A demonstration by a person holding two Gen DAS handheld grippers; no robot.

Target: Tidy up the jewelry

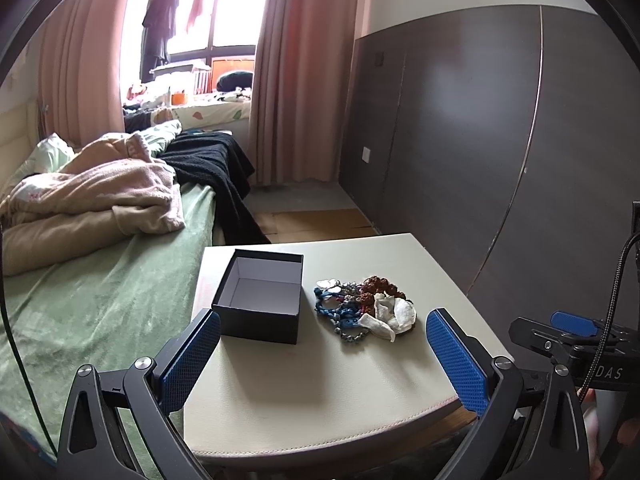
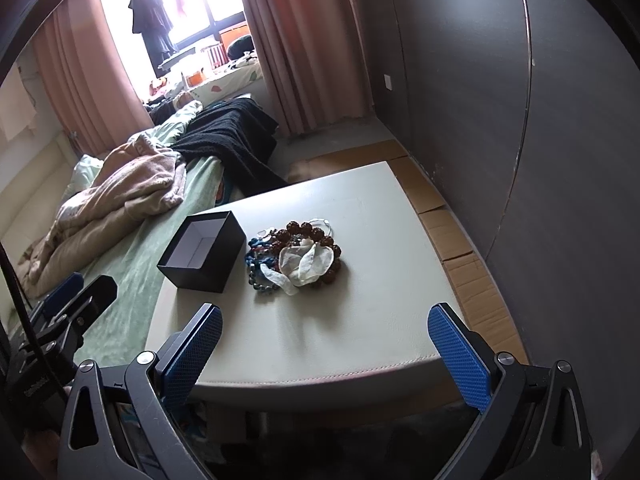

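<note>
Black card outside and pale lining inside, the open jewelry box [image 1: 260,298] sits lidless on the cream tabletop [image 1: 320,380], near its left edge beside the bed [image 1: 100,280]. Just to its right, not touching it, lies a tangled heap of jewelry [image 1: 364,308]: brown bead bracelet [image 2: 316,236], blue corded strands [image 1: 332,310], grey beads and a crumpled white pouch [image 2: 308,264] on top. Both claws hover short of the near tabletop edge, released with blue pads spread wide: the left claw [image 1: 324,356] faces box and heap, the right claw [image 2: 326,354] faces the heap, holding nothing.
</note>
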